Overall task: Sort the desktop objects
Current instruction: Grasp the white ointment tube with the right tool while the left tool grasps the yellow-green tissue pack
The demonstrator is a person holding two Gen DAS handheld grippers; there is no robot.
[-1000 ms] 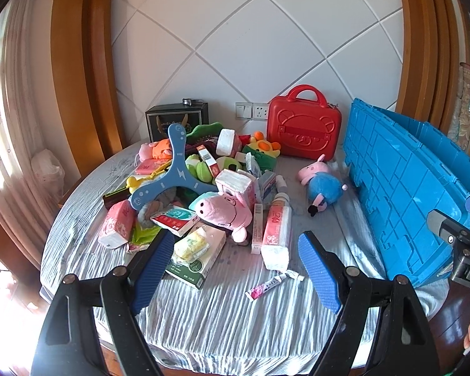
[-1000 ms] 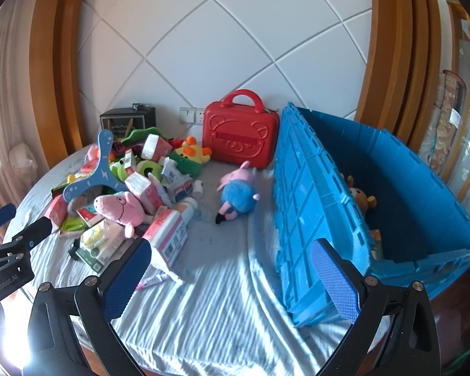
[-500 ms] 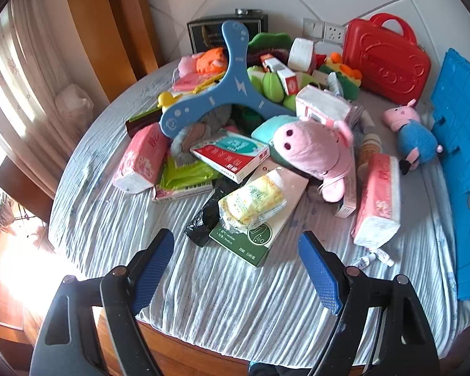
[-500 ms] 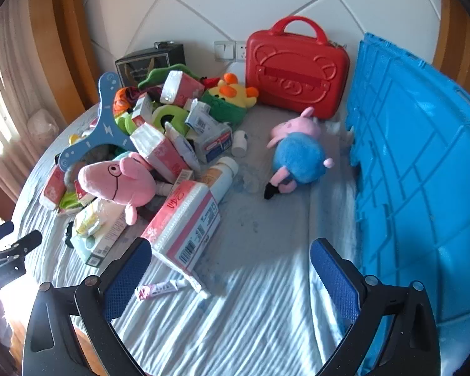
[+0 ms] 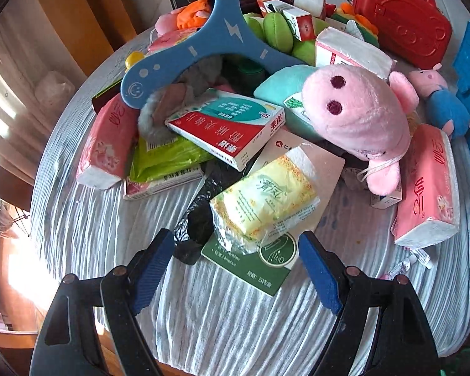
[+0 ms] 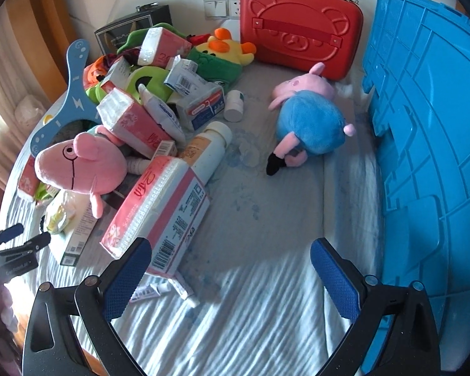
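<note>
A heap of objects lies on a round table with a striped cloth (image 5: 235,307). My left gripper (image 5: 236,258) is open and empty, just in front of a yellow tissue pack (image 5: 263,200) lying on a green and white box (image 5: 253,266). Behind them are a red and teal medicine box (image 5: 225,125) and a pink pig plush (image 5: 357,116). My right gripper (image 6: 230,269) is open and empty, its left finger beside a pink tissue pack (image 6: 159,210). A blue-bodied pig plush (image 6: 310,122) lies further back.
A large blue crate (image 6: 429,144) stands on the right. A red case (image 6: 300,25) leans on the back wall. A blue boomerang (image 5: 203,44), a white bottle (image 6: 206,150), green plush toys and more boxes fill the pile. A small tube (image 6: 147,291) lies near the front edge.
Both grippers have moved forward and tilted down toward the table. The left one has come close over the yellow tissue pack, the right one near the pink tissue pack. Both jaws stay open.
</note>
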